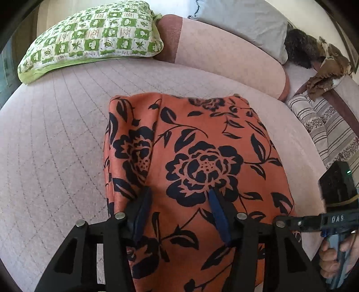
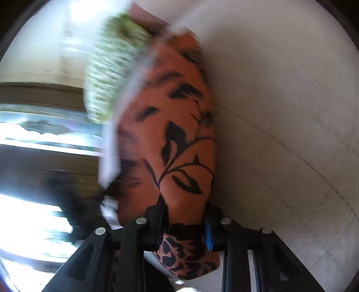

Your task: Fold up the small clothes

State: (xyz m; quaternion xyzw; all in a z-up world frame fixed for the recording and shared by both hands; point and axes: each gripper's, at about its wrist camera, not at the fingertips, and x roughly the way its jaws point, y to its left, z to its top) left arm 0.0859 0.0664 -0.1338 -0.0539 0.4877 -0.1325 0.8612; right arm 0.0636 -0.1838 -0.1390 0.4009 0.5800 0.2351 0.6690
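Cloth edge near pillow | left hand-held gripper spread wide, empty | right hand-held gripper clamps cloth

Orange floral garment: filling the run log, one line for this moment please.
orange floral garment on bed | left claw open over it | right claw gripping it, blurred

Pale quilted bed, green checked pillow, grey pillow, bright window beyond
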